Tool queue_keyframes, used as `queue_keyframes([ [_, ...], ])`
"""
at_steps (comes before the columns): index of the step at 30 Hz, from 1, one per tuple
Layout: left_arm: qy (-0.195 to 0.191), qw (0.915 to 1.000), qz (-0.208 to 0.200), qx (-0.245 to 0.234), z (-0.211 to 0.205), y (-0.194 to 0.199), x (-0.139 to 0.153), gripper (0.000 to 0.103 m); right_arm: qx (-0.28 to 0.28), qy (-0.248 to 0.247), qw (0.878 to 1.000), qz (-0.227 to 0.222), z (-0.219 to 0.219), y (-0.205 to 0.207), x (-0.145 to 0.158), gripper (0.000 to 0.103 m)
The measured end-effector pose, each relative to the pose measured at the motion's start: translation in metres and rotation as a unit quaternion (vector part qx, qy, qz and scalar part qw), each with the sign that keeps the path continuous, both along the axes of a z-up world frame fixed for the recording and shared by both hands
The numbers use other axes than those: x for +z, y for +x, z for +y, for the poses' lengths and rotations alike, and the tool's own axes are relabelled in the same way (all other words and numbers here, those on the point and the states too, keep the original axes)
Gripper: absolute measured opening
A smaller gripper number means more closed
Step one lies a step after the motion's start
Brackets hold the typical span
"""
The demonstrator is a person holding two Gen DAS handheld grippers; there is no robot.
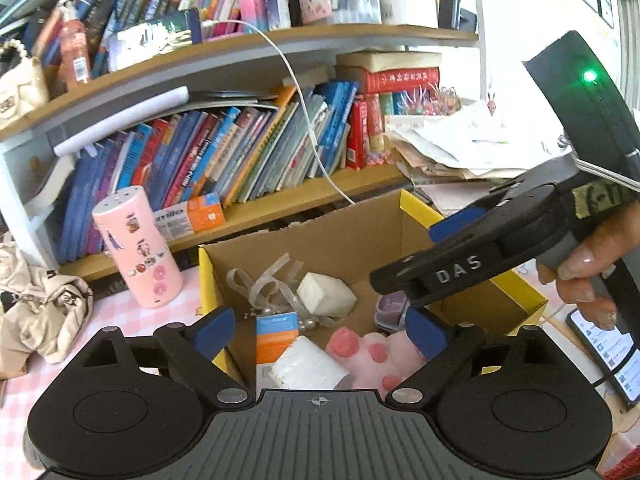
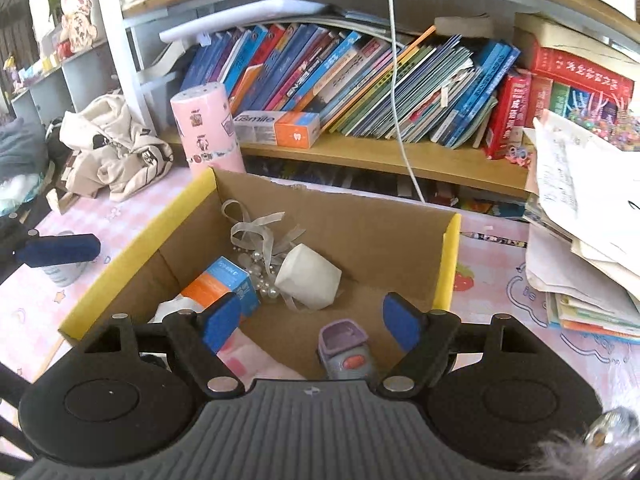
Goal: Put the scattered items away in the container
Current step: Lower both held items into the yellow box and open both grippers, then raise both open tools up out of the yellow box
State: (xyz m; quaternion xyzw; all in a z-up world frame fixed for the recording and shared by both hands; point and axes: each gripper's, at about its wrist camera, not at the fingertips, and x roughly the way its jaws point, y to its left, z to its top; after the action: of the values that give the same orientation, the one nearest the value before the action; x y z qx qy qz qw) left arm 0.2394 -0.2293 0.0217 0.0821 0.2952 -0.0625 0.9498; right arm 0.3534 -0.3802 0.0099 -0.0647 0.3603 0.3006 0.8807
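Observation:
An open cardboard box with a yellow rim [image 1: 206, 280] [image 2: 450, 264] stands on the pink checked desk. Inside lie a white block [image 1: 326, 294] [image 2: 308, 280], a ribbon with pearls [image 2: 260, 240], an orange and blue carton [image 1: 276, 336] [image 2: 220, 284], a white roll [image 1: 308, 370], a pink plush paw [image 1: 372, 354] and a purple toy [image 2: 346, 354]. My left gripper [image 1: 320, 332] hangs open over the box's near side, above the paw. My right gripper [image 2: 312, 320] is open above the purple toy and holds nothing. A hand [image 1: 588, 272] grips its handle.
A pink sticker-covered cylinder [image 1: 138, 248] [image 2: 208, 132] stands left of the box. A bookshelf [image 2: 360, 152] with a toothpaste carton [image 2: 276, 124] runs behind, and a white cable [image 2: 400, 120] hangs down it. A cream cloth bag [image 2: 116, 152] lies left, a paper pile [image 2: 580, 220] and a phone [image 1: 604, 356] right.

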Motion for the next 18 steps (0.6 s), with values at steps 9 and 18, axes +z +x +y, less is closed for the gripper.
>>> queue_keyframes([
  [9,-0.022,0.9996,-0.008,0.018,0.002,-0.035,0.012,0.095,-0.016,0.01,1.0,-0.023,-0.019,-0.029,0.014,0.082],
  [18,-0.039,0.9983,-0.015,0.04,0.006,-0.061,0.017,0.096,0.0,0.015,0.999,-0.034,-0.023,-0.066,0.021,0.082],
])
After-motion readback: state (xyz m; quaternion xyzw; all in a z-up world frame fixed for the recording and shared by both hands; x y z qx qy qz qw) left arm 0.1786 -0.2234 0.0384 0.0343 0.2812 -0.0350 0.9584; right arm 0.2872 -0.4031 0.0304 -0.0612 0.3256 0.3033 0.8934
